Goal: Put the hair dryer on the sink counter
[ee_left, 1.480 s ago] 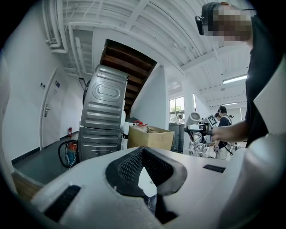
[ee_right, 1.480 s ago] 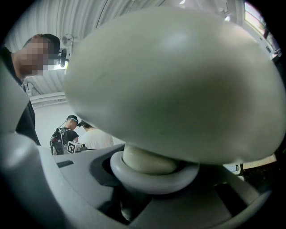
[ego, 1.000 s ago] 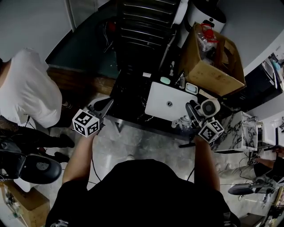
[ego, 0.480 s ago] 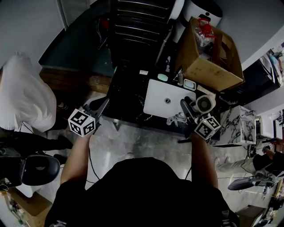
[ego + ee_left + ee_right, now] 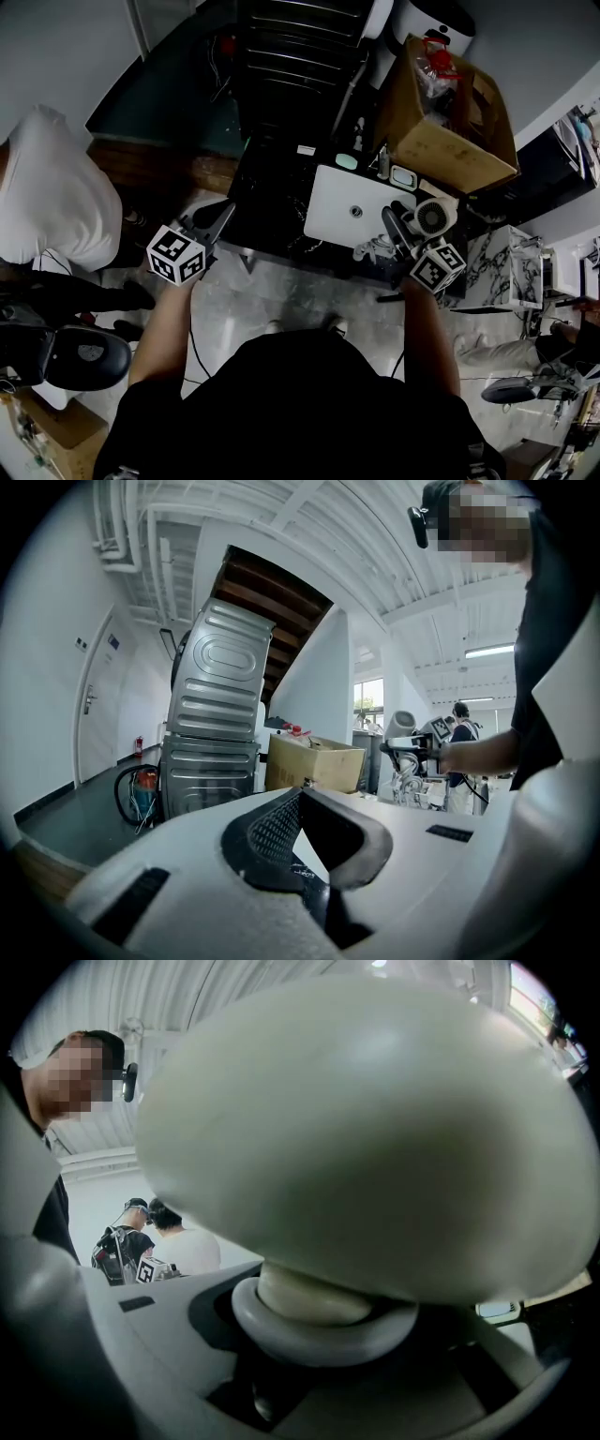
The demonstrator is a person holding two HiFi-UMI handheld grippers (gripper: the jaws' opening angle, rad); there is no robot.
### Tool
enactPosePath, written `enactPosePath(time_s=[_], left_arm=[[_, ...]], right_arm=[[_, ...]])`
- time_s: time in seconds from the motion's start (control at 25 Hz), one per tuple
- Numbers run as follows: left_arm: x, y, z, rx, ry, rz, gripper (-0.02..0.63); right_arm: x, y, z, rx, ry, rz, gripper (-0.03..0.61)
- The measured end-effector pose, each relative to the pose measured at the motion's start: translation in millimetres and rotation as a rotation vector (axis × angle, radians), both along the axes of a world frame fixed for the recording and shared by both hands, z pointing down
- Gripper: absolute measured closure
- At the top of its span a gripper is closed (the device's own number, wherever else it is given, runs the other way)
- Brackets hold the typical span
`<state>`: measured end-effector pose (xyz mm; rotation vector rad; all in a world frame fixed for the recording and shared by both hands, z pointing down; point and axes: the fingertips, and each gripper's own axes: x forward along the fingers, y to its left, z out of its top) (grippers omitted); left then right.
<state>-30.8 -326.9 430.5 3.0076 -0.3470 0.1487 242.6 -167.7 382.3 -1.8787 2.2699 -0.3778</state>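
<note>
— So, first entry: where is the hair dryer (image 5: 433, 217)?
— Not yet on the counter (image 5: 267, 206). The right gripper (image 5: 405, 239) has its jaws clamped on it, held at 3 o'clock of the white basin (image 5: 328, 220), near the counter's edge. Its cord (image 5: 373, 251) is bunched at 9 o'clock of that gripper.
— Left gripper (image 5: 216, 217)?
— Jaws closed with the tips meeting and nothing between them. It is beside the counter's 9 o'clock edge.
— Handling estimate?
— Rigid plastic shell, smooth and rounded, so probably slippery on the bulge. Moderate weight, likely heaviest at the motor end. The jaws sit on the narrower neck with its grey ring, which I judge the surer hold. The loose cord could snag.
— Orientation?
— The round grilled end faces up toward the head camera, so the barrel's long axis runs steeply, nearly along that view. Handle direction: cannot tell, since the jaws cover it.
</note>
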Motion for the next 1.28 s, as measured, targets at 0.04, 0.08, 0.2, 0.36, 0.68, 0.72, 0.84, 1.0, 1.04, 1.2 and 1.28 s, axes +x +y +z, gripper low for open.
enactPosePath(time_s=[0.04,0.08,0.2,0.36,0.68,0.72,0.84,1.0,1.04,1.2,1.28], left_arm=[[0.7,2.3,-3.0,0.003,0.003,-0.004,0.6],[1.2,4.5,-6.0,0.005,0.006,-0.009,0.6],[2.1,10.8,-12.7,0.011,0.01,-0.035,0.6],[8.2,22.7,-18.4,0.023,0.015,-0.068,0.6],[26.3,38.9,-20.3,0.001,0.024,-0.104,0.6],[27.2,40.5,-20.9,-0.01,0.029,-0.103,0.6],[25.4,44.0,-21.0,-0.01,0.021,-0.113,0.6],[17.1,45.4,-21.1,-0.034,0.031,-0.153,0.6],[14.4,46.7,-21.2,-0.039,0.032,-0.162,0.6],[2.7,48.5,-18.7,-0.041,0.026,-0.197,0.6],[-3.1,47.9,-17.1,-0.043,0.024,-0.214,0.6]], right_arm=[[1.7,0.4,1.5,-0.005,-0.003,-0.005,0.43],[3.0,0.5,2.2,-0.006,-0.006,-0.014,0.429],[6.1,-1.2,0.3,0.004,-0.012,-0.047,0.428],[14.8,-3.4,-3.5,0.024,-0.006,-0.087,0.429],[34.0,-15.2,-4.3,-0.005,0.011,-0.154,0.428],[35.5,-17.3,-3.0,-0.009,0.01,-0.161,0.428],[35.8,-22.7,0.6,-0.017,-0.001,-0.188,0.428],[34.1,-32.4,2.9,-0.036,0.002,-0.229,0.428],[33.2,-34.7,3.6,-0.04,0.003,-0.24,0.428],[26.3,-48.4,8.2,-0.053,0.006,-0.276,0.428],[21.3,-56.4,10.9,-0.058,0.006,-0.292,0.428]])
